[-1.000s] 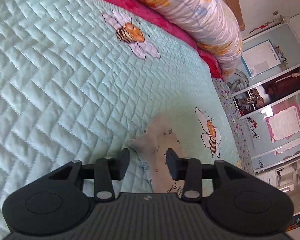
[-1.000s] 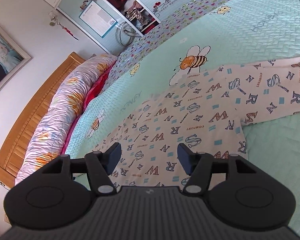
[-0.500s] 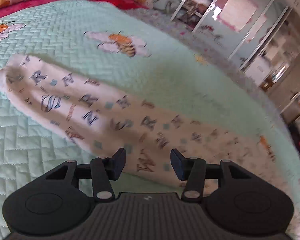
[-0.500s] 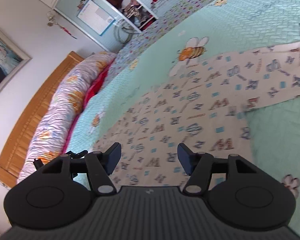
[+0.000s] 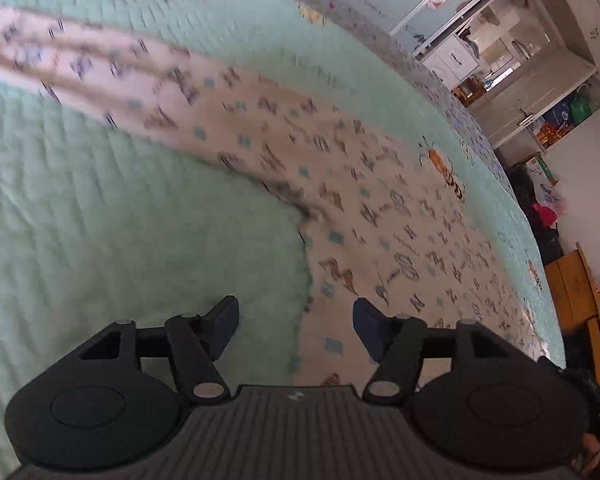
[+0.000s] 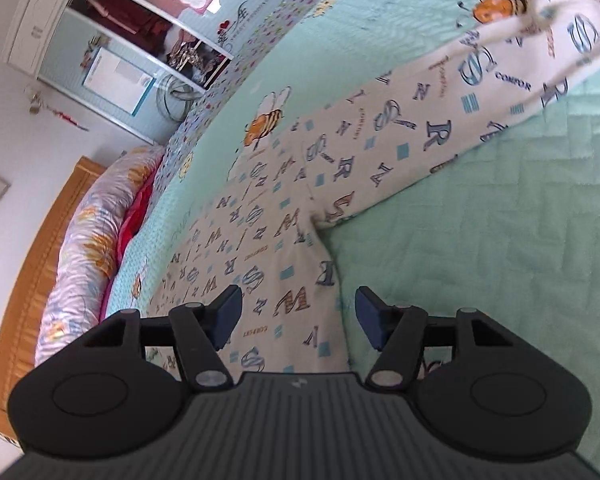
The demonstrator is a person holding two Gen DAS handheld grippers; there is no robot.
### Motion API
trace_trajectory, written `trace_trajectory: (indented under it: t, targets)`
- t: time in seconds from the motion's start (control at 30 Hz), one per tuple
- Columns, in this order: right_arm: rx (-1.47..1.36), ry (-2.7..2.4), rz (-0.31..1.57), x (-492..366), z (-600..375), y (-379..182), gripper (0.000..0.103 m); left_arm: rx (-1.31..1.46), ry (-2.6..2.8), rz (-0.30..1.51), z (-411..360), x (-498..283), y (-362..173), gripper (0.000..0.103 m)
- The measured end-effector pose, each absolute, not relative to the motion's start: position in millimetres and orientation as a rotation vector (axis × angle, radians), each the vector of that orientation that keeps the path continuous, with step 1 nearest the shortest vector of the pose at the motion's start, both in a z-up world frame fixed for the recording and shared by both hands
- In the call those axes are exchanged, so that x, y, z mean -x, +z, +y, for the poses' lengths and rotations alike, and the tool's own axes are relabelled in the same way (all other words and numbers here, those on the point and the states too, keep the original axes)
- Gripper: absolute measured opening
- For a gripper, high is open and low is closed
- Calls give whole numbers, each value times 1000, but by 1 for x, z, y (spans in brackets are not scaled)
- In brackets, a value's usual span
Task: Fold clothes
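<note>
Both tongs spread over the lettered garment on the bed

My left tongs (image 5: 296,322) are opening, nothing pinched, the garment (image 5: 380,216) edge lying under the gap; that view is smeared, its far sleeve a blur and the letters unreadable; my right tongs (image 6: 298,312) stand wide over the same cloth (image 6: 284,248), gripping nothing; there I can read "COMFORT" among big W, R, S, N letters; the sleeve runs out of frame top right; the quilt (image 6: 500,240) is mint with bees.

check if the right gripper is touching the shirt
Cannot tell. In the right wrist view the open right gripper sits over the shirt, but neither contact nor a gap shows plainly.
</note>
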State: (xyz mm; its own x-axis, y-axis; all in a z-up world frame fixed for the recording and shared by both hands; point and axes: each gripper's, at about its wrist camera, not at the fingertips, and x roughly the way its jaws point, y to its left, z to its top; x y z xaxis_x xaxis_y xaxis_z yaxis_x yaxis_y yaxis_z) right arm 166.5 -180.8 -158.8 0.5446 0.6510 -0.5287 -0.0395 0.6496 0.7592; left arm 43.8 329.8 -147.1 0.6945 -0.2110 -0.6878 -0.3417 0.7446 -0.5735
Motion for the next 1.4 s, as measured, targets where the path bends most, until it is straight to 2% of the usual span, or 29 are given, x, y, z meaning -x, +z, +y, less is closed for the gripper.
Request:
trace_trajectory:
  t: [0.13, 0.17, 0.23, 0.27, 0.3, 0.33, 0.37, 0.53, 0.6, 0.63, 0.67, 0.7, 0.73, 0.77, 0.8, 0.87, 1.07, 1.13, 1.17, 1.2, 1.23, 1.4]
  targets:
    - [-872, 480, 931, -179, -178, -181, 63, 832, 30, 827, 323, -49, -150, 79]
    - [-893, 484, 924, -181, -176, -185, 63, 849, 11, 834, 320, -49, -151, 75]
    - [-893, 489, 923, -183, -171, -187, 59, 842, -17, 869, 309, -48, -152, 51]
    - [-881, 494, 929, -184, -168, -186, 52, 842, -22, 890, 304, -47, -155, 18]
    - [-859, 503, 948, -184, -164, -187, 43, 858, -19, 909, 302, -46, -160, 4]
    - [-829, 507, 977, -184, -160, -188, 10, 881, -18, 908, 303, -43, -165, 4]
    - [-803, 507, 993, -182, -157, -188, 1, 901, -19, 893, 305, -40, -166, 4]
    - [-737, 469, 936, -162, -172, -175, 1, 859, 23, 855, 317, -23, -149, 4]
    - [-740, 479, 938, -157, -181, -174, 1, 820, 37, 889, 317, -21, -147, 8]
    - [-741, 475, 954, -154, -183, -176, 2, 814, 37, 910, 316, -21, -148, 9]
    - [-741, 472, 970, -152, -184, -177, 10, 816, 30, 920, 316, -18, -148, 13]
    - [-749, 469, 981, -148, -186, -178, 13, 821, 20, 917, 315, -13, -146, 25]
    - [-768, 472, 985, -143, -189, -177, 24, 817, 12, 911, 314, -7, -142, 33]
    - [-789, 484, 989, -136, -193, -176, 36, 810, 4, 905, 311, 1, -138, 51]
    - [-796, 497, 994, -127, -197, -174, 41, 807, 0, 900, 308, 9, -136, 61]
    - [-767, 523, 1009, -105, -202, -167, 51, 808, -1, 911, 302, 27, -137, 63]
    - [-712, 565, 1092, -54, -200, -171, 53, 825, -13, 929, 280, 63, -144, 63]
    - [-697, 562, 1080, -47, -195, -170, 52, 795, -6, 925, 271, 65, -145, 59]
    - [-686, 557, 1084, -46, -192, -171, 40, 751, 12, 928, 266, 64, -144, 44]
    - [-668, 555, 1102, -47, -188, -171, 25, 717, 29, 944, 263, 64, -144, 7]
    - [-644, 551, 1124, -47, -185, -172, 3, 716, 36, 964, 262, 65, -145, 3]
    - [-618, 511, 1108, -29, -194, -159, 0, 768, 27, 951, 267, 96, -141, 3]
